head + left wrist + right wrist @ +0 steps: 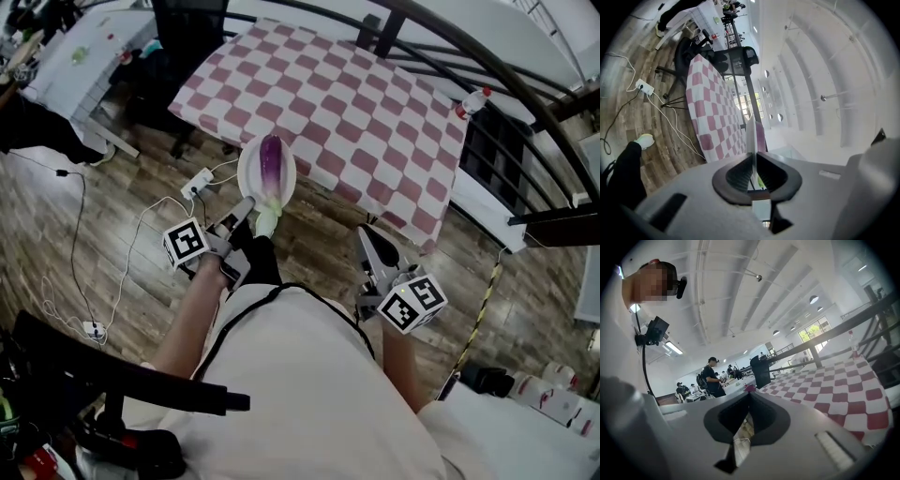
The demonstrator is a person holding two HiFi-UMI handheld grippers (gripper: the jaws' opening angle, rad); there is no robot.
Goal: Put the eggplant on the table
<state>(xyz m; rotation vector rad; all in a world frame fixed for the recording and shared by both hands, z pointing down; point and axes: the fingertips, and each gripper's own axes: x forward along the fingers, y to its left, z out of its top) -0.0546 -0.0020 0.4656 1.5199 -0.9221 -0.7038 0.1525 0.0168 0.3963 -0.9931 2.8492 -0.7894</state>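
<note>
Wooden floor (pixel 112 234) under you, white cables (pixel 131 244) trailing across it, and ahead stands the table (pixel 356 112) in its pink-and-white checked cloth, a dark railing (pixel 487 56) curving behind it and a red-capped bottle (pixel 473 101) at its far corner. Your left tongs (pixel 246 204) are clamped on the near rim of a white plate (pixel 246 173), and the left gripper view shows that rim edge-on, pinched between the jaws. The eggplant (pixel 270 164) lies on that plate, purple with pale streaks, its stem end pointing back at you and poking past the rim. From the head view the plate is held right at the table's near edge. Your right tongs (pixel 367 234) hang off to the side, jaws together with nothing between them, pointing toward the cloth.
</note>
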